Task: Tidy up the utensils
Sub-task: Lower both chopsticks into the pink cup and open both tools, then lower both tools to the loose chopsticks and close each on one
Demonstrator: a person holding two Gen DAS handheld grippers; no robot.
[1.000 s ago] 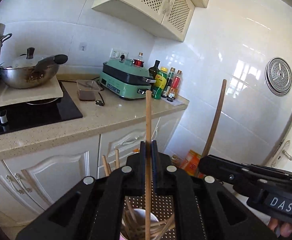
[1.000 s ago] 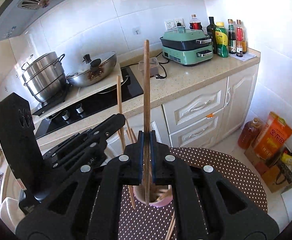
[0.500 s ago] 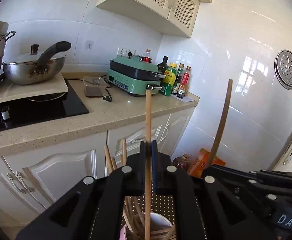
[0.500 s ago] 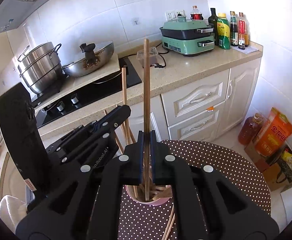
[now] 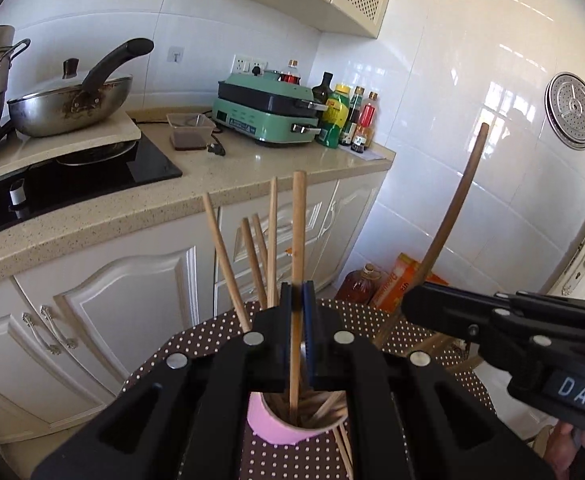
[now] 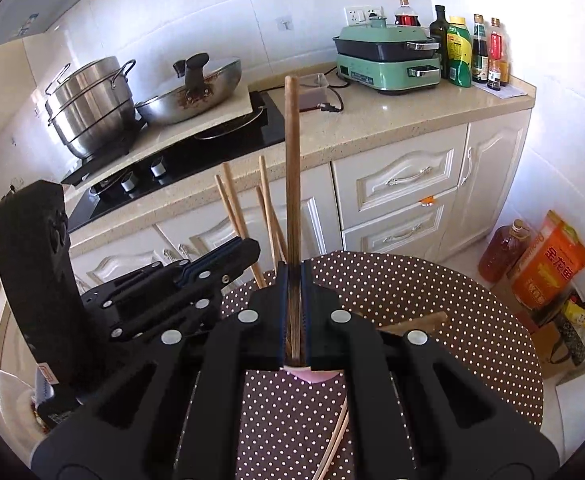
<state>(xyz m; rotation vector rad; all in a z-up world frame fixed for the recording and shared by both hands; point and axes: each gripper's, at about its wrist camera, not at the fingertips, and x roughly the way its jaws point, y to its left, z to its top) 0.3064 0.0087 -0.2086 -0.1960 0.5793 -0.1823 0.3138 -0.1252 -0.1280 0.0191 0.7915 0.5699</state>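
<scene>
Home kitchen, shown by: hob (image 6: 196, 148) with wok (image 6: 190, 94) and stacked pots (image 6: 90, 106) ahead-left; green cooker (image 6: 388, 58) and sauce bottles (image 6: 472, 52) ahead-right on the counter (image 6: 392, 108); white cabinets (image 6: 408, 184) below.

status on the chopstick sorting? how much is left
Done: several chopsticks stand in the pink cup. In hand: left gripper holds a light chopstick with its tip in the cup; right gripper holds a dark chopstick over it. Left: loose chopsticks on the dotted table.
</scene>
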